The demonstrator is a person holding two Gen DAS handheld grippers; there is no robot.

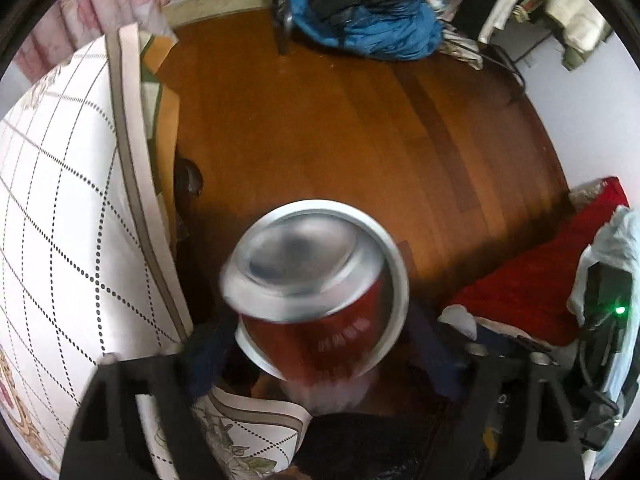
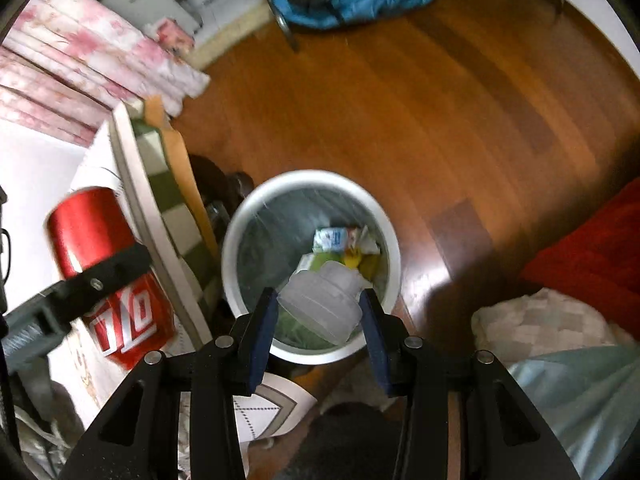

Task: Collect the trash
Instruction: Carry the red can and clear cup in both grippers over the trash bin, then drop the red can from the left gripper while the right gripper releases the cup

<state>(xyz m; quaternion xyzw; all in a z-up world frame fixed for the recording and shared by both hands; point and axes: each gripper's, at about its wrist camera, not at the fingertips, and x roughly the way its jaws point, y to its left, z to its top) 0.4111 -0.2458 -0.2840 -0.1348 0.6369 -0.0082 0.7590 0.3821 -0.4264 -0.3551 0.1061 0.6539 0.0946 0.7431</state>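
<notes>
My left gripper [image 1: 320, 344] is shut on a red soda can [image 1: 308, 280], whose silver bottom faces the camera and hides most of the white trash bin's rim [image 1: 396, 264] below. In the right wrist view the same can [image 2: 108, 272] is at left, clamped by the left gripper. My right gripper [image 2: 320, 320] is shut on a small translucent plastic cup [image 2: 324, 304] and holds it above the white trash bin [image 2: 392, 248], which stands on the wooden floor with crumpled wrappers [image 2: 340, 240] inside.
A table with a white checked cloth [image 1: 60, 200] is at left, its edge next to the bin. A red cloth [image 1: 540, 280] and pale bags lie at right. A blue and black clothes pile [image 1: 360, 12] lies on the far floor.
</notes>
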